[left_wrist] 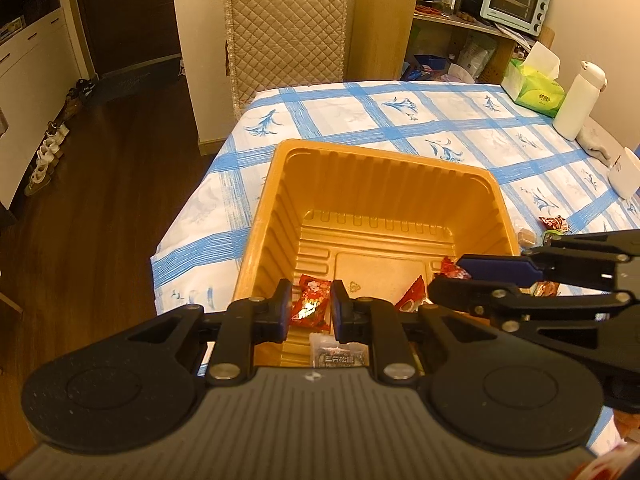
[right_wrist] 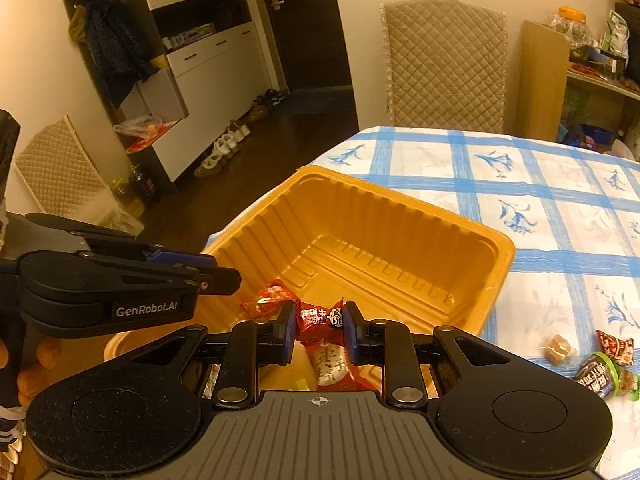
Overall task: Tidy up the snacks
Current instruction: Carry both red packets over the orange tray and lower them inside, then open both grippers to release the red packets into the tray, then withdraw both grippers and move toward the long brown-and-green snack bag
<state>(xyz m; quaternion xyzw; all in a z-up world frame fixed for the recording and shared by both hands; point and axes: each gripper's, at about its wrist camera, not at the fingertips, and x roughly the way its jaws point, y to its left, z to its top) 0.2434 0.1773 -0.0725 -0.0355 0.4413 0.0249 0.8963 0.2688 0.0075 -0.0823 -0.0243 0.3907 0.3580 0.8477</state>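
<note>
My right gripper (right_wrist: pixel 320 330) clamps a red candy packet (right_wrist: pixel 320 320) over the orange tray (right_wrist: pixel 400 216) on the desk (right_wrist: pixel 560 208); my left gripper (left_wrist: pixel 311 312), clenched empty, crowds in beside it above the tray's wrapped snacks (left_wrist: pixel 310 306).

Both wrist cameras look steeply down, close over the ribbed golden plastic tray (left_wrist: pixel 372 184) (right_wrist: pixel 360 216), one from its left, one from its right.
</note>
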